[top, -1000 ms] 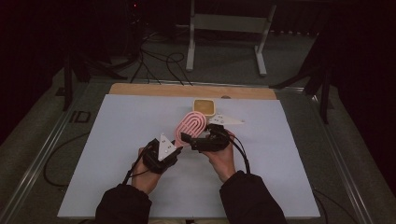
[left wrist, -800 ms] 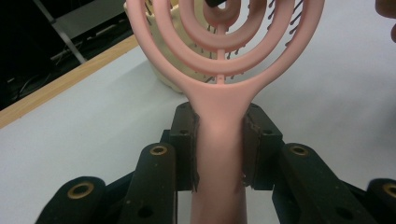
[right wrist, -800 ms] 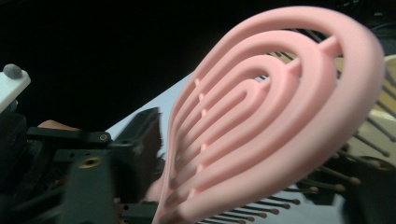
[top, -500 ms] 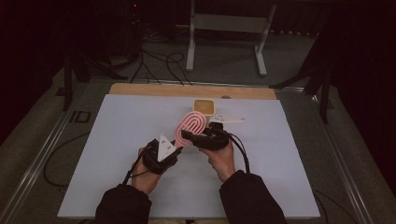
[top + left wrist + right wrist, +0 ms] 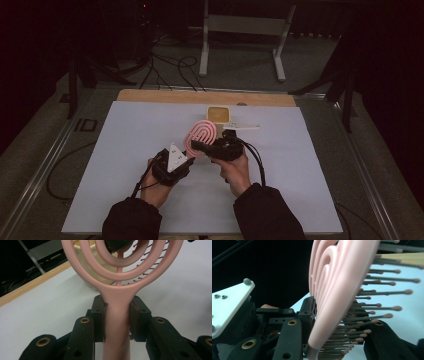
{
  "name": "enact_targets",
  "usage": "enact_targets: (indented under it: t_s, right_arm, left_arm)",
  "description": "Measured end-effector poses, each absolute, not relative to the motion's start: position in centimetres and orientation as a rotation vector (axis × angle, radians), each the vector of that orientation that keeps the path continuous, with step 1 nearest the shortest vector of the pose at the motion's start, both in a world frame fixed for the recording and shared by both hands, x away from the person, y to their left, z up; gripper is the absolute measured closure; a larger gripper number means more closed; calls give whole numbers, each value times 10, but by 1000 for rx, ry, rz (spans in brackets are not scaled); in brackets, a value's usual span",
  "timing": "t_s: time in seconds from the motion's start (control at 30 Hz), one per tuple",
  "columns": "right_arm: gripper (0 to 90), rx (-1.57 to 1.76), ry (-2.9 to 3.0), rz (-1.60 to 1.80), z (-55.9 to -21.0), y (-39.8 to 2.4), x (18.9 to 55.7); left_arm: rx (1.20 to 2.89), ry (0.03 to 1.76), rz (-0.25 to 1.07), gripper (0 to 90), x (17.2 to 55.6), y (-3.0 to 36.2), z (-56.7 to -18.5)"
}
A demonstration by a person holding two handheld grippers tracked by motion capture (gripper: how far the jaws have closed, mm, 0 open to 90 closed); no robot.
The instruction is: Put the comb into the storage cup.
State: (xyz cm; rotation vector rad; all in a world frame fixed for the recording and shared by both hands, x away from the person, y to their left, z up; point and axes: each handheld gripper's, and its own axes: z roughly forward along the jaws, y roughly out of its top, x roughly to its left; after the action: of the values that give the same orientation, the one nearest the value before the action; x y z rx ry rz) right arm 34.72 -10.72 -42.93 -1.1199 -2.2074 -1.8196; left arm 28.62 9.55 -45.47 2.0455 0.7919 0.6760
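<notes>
Jaws of the left gripper (image 5: 117,322) clamp the pink hairbrush (image 5: 117,290) by its handle, pads pressed against both sides of the stem just below the ringed head. Jaws of the right gripper (image 5: 332,322) have just been closing and now pinch the brush head edge-on, one pad against its smooth back, the other in among the dark, ball-tipped bristles (image 5: 372,300). From the high view both hands meet above the middle of the white table (image 5: 125,150), the left gripper (image 5: 186,159) and right gripper (image 5: 196,145) close together, holding the brush (image 5: 202,133) up off the surface. Beyond the brush, near the table's far wooden edge, sits a small yellowish square container (image 5: 218,114).
</notes>
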Motion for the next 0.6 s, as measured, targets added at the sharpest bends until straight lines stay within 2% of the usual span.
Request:
enact_targets:
  t_s: [0.2,0.47,0.53,0.6]
  right_arm:
    - [635,-1104,-2222,-1829,-429,-106,346]
    - [635,-1096,-2227,-1839,-428,-105,345]
    - [636,-1093,-2226,-1841,-428,-105,345]
    - [636,-1091,-2227,-1850,-427,-105,345]
  left_arm:
    - [2039,797,667,679,287,96,-455]
    - [1989,812,598,512,288,103,-453]
    - [1989,812,598,496,288,103,-453]
    - [1976,806,576,438,288,106,-452]
